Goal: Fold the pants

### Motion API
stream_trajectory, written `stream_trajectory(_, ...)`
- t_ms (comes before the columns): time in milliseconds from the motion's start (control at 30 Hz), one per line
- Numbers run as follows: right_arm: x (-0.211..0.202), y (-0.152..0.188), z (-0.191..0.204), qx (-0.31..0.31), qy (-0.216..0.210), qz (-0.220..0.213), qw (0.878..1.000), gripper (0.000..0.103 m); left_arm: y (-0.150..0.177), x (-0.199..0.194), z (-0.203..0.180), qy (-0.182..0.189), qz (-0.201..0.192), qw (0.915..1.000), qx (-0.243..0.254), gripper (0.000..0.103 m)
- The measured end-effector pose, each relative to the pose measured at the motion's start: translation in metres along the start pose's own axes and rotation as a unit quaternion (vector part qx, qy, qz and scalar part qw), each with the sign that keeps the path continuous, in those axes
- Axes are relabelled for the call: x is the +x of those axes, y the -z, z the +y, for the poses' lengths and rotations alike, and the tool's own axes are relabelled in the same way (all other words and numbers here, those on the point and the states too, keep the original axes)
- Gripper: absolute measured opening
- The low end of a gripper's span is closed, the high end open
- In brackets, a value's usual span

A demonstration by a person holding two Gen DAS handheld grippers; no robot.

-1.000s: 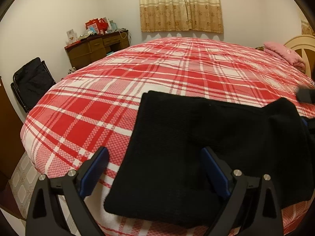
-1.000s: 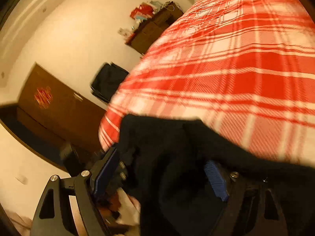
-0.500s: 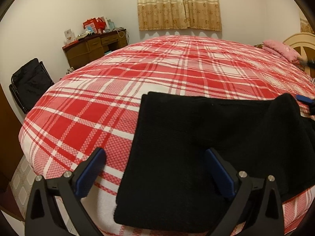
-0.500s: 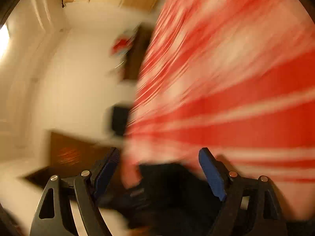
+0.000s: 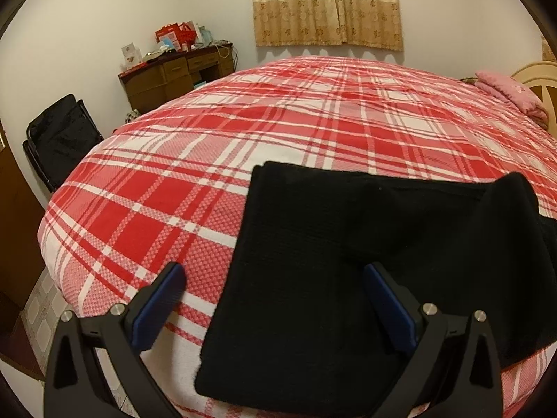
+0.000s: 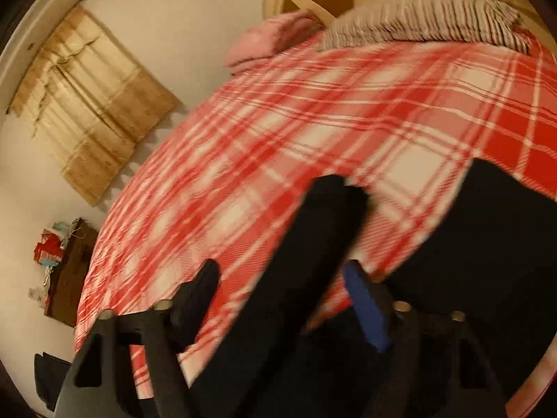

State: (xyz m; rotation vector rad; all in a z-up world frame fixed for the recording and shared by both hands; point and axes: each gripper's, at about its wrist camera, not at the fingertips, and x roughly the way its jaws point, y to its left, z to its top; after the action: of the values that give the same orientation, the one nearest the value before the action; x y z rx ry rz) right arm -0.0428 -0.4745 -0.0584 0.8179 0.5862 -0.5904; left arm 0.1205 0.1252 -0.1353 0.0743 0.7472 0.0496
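Black pants (image 5: 334, 264), folded, on bed

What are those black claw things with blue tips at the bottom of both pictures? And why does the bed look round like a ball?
Those claws are grippers, tools a person holds, one in each hand. Each carries a small camera looking forward between its two fingers, so you always see the fingers at the bottom. The lens is very wide, which bends the flat bed into a ball shape.

One picture comes from the left gripper. It is open and holds nothing, above black pants lying folded on the red plaid blanket.

The other comes from the right gripper. It is blurry and tilted. Black cloth sits between its open fingers, but I cannot tell if it touches them.
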Motion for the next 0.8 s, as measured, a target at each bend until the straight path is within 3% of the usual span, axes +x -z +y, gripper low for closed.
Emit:
stream_trajectory(67, 0.000, -0.006, -0.013, 0.009, -0.010, 0.000, 1.000, 0.060, -0.001, 0.000, 0.000, -0.002, 0.004, 1.0000, -0.001, 0.103)
stream_trajectory(200, 0.004, -0.019, -0.010, 0.021, -0.037, -0.008, 0.999, 0.059, -0.002, 0.000, 0.001, -0.001, 0.010, 0.9999, -0.002, 0.103)
stream_trajectory(233, 0.010, -0.023, -0.010, 0.015, -0.033, -0.002, 0.999, 0.059, -0.002, 0.000, 0.001, -0.001, 0.011, 0.9999, -0.002, 0.103)
stream_trajectory(300, 0.021, -0.025, -0.003, 0.001, 0.017, 0.013, 1.000, 0.059, -0.002, 0.000, 0.001, -0.001, 0.011, 0.9999, -0.001, 0.103)
stream_trajectory(400, 0.030, -0.029, -0.003, -0.008, 0.022, 0.015, 1.000, 0.057, -0.002, 0.000, 0.001, 0.000, 0.011, 0.9999, 0.000, 0.103)
stream_trajectory(467, 0.036, -0.030, 0.001, -0.030, 0.024, 0.015, 0.999, 0.034, -0.003, 0.000, 0.001, 0.001, 0.011, 0.9999, 0.001, 0.103)
stream_trajectory(500, 0.039, -0.031, 0.005, -0.043, 0.028, 0.020, 0.998, 0.008, -0.003, 0.001, 0.001, 0.001, 0.012, 0.9999, 0.001, 0.103)
stream_trajectory(633, 0.048, -0.040, 0.027, -0.082, 0.043, 0.047, 0.995, 0.005, -0.003, 0.001, 0.001, 0.001, 0.014, 0.9999, 0.001, 0.103)
stream_trajectory(700, 0.029, -0.051, 0.047, -0.100, 0.013, 0.038, 0.994, 0.005, -0.004, 0.001, 0.000, 0.000, 0.014, 0.9999, 0.001, 0.103)
stream_trajectory(800, -0.021, -0.073, 0.070, -0.095, -0.091, 0.006, 0.991, 0.004, -0.004, 0.001, 0.000, 0.000, 0.017, 0.9998, -0.002, 0.103)
